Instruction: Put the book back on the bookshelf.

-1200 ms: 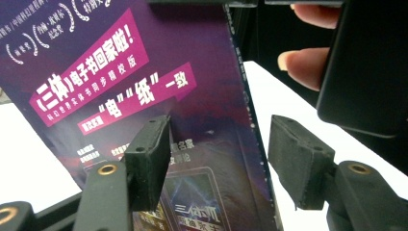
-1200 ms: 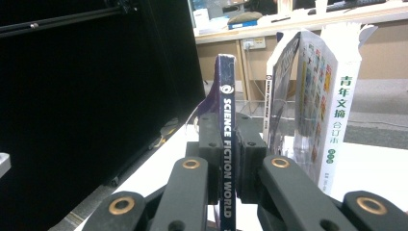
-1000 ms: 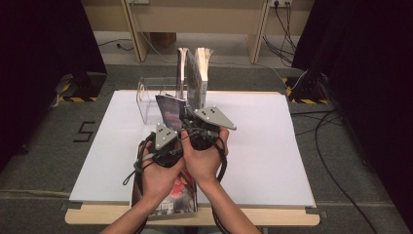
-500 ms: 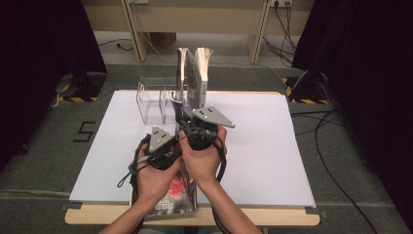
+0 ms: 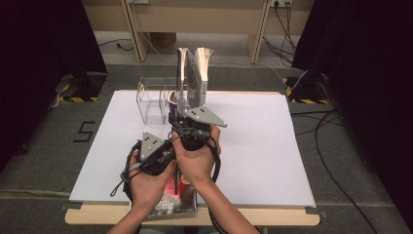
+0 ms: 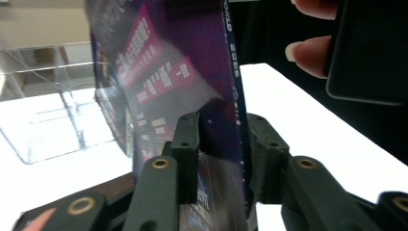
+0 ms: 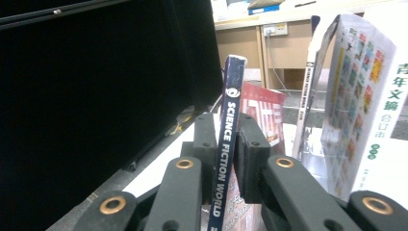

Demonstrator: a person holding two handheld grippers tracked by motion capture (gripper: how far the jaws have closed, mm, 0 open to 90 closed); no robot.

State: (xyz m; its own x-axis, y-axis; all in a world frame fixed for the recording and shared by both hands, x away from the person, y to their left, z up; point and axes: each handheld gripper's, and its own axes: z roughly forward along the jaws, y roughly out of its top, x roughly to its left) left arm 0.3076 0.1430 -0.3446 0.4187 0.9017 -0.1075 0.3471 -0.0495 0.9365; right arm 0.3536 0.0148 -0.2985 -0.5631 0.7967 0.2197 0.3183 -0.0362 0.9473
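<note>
A thin dark-blue magazine [image 6: 192, 72] stands upright between both grippers over the middle of the white table [image 5: 263, 146]. Its spine [image 7: 228, 130] reads "SCIENCE FICTION WORLD". My left gripper [image 6: 223, 137] has just been closing and its pads now press the magazine's lower edge from both sides. My right gripper [image 7: 225, 142] has just been opening. The spine still stands between its pads [image 7: 248, 154], which sit close beside it without squeezing. In the high view both hands are bunched together in front of the rack, and the right hand covers the left jaws.
A clear acrylic rack [image 5: 151, 97] stands at the table's back, with tall upright books [image 5: 192, 78] beside it. A colourful book [image 7: 356, 96] and a red magazine [image 7: 262, 115] rise just past the right jaws. Another magazine [image 5: 178, 197] lies flat at the front edge.
The dark magazine's cover showed tilted left of the hands a second ago; it is now edge-on and mostly hidden behind them. Both hands have hardly shifted.
</note>
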